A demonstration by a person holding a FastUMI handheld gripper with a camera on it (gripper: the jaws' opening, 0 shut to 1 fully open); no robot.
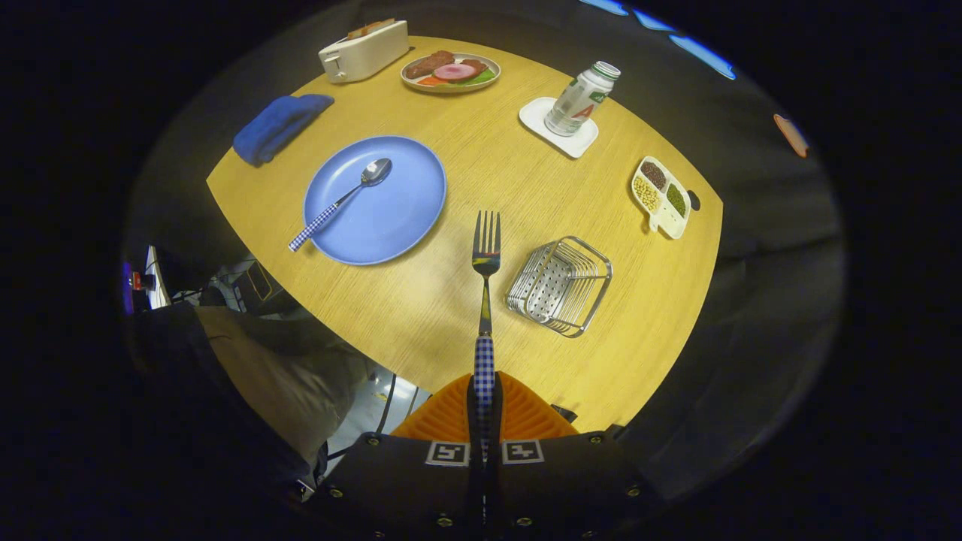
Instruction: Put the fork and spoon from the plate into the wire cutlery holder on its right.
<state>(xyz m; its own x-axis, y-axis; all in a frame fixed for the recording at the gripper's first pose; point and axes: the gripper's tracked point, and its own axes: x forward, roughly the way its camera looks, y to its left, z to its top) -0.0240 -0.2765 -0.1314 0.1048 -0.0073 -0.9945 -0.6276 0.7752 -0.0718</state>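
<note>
My gripper (485,398) is shut on the checked handle of the fork (486,255), which sticks straight out ahead of the fingers, tines forward, high above the wooden table. The wire cutlery holder (560,284) stands on the table just right of the fork's head. Left of the fork and a little further off lies the blue plate (376,199). The spoon (342,201) rests on the plate, bowl up on it and checked handle hanging over the plate's near-left rim.
Beyond the plate are a folded blue cloth (279,126), a toaster (364,51) and a plate of food (451,71). A bottle (580,98) on a white coaster and a divided dish of beans (661,197) sit right of them. The table's near edge (331,338) drops off beside a person's clothing (270,368).
</note>
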